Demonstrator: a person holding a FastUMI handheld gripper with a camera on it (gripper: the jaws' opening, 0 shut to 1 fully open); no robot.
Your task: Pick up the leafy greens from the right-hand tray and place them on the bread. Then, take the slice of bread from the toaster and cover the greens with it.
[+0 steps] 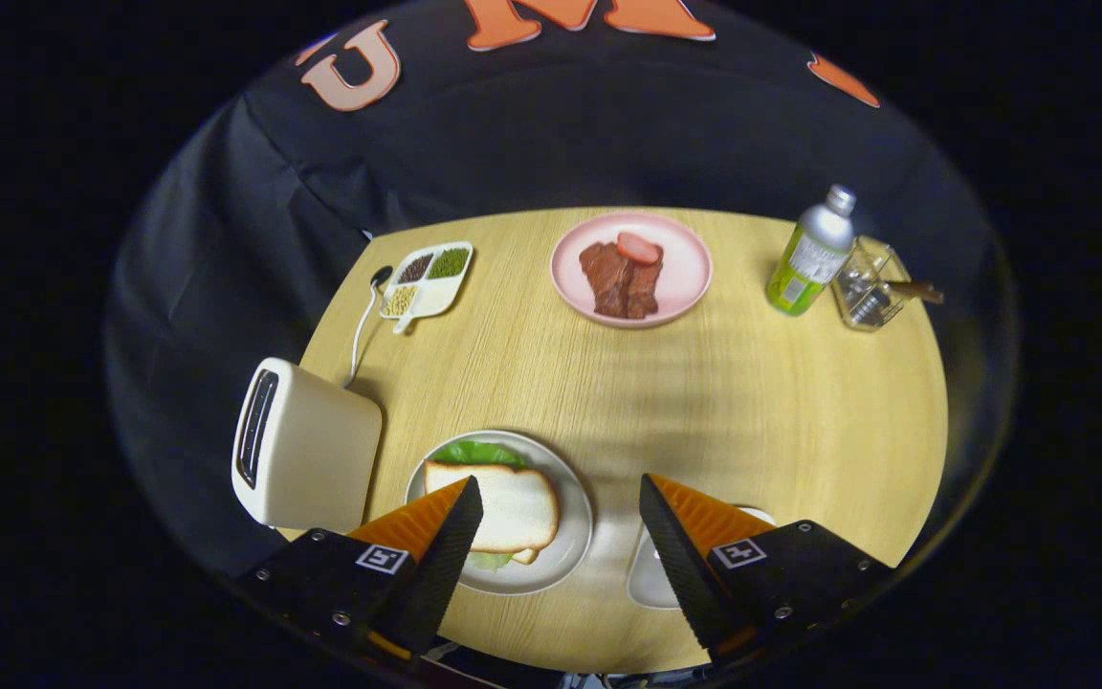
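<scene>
Wooden bench [704, 402], sandwich made at lower middle.
We see the bread [503, 505] covering the greens [474, 453] on the plate [578, 536]; our fingers [561, 522] are spread, holding nothing. Next, we think, just back away.

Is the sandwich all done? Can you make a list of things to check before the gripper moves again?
1. Top bread slice on the greens: ok, green leaf peeks out beyond it.
2. Sandwich sits inside the grey plate: ok.
3. Gripper let go: ok, fingers wide apart, nothing between them.
4. Toaster slot free of bread: cannot tell, the slot looks dark.
5. White tray under the right finger has no greens left: cannot tell, mostly hidden.
6. Pink plate with meat, bottle and glass jar far beyond the fingers, out of the way: ok.
</scene>
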